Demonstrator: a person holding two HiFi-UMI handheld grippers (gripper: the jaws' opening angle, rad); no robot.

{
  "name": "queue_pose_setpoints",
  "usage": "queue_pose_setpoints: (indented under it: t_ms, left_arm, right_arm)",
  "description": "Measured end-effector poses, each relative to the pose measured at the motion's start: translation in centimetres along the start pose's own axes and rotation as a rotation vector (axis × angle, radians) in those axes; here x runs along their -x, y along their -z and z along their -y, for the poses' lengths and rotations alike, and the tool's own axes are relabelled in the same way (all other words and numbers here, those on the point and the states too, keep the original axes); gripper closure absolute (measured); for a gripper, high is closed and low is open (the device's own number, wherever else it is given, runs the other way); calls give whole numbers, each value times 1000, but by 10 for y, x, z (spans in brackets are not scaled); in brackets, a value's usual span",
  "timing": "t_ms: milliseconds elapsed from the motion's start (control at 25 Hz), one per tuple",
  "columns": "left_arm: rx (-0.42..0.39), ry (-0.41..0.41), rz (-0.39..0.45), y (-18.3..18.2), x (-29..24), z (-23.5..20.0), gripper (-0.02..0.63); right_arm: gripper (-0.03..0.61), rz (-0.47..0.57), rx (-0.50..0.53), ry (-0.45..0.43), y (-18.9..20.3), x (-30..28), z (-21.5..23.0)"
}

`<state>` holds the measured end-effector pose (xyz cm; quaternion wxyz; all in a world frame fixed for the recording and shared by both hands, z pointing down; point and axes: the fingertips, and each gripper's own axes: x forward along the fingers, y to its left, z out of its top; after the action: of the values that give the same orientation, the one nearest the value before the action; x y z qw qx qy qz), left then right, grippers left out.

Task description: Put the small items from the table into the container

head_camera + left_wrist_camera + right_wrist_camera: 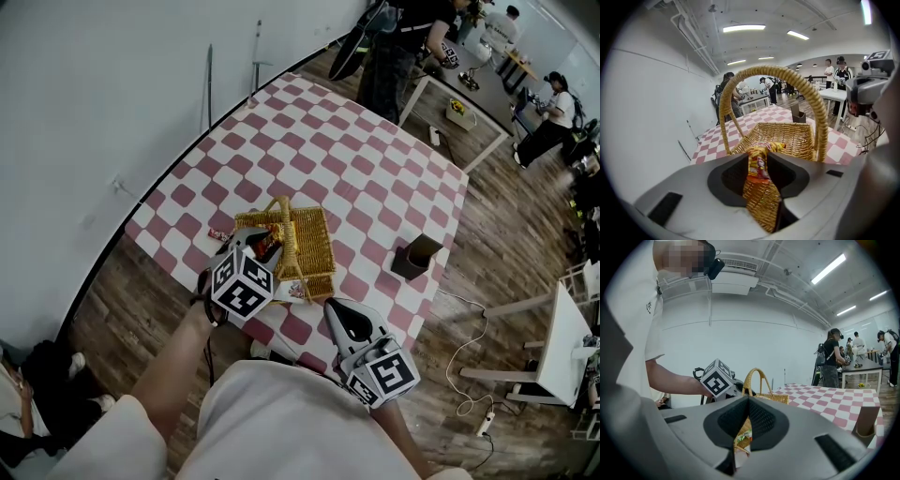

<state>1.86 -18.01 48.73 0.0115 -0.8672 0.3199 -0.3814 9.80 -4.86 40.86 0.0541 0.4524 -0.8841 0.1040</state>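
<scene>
A wicker basket with an arched handle stands on the pink-and-white checked table. My left gripper is at the basket's near-left rim, pointing down into it. In the left gripper view its jaws are shut on a yellow-and-red snack packet, whose top flops over the basket rim. My right gripper hovers at the near table edge, right of the basket. Its jaws meet at the tips with nothing between them. A small red item lies left of the basket.
A light packet lies at the basket's near corner. A dark cup stands to the right on the table. The white wall runs along the left. People stand at other tables in the back of the room.
</scene>
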Motion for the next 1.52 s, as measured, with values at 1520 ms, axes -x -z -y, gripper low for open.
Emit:
queue_pose_setpoints:
  t_ms: [1520]
  left_arm:
    - [480, -17, 324, -3, 81, -39, 528]
  right_arm:
    - [565, 3, 25, -58, -8, -12, -16]
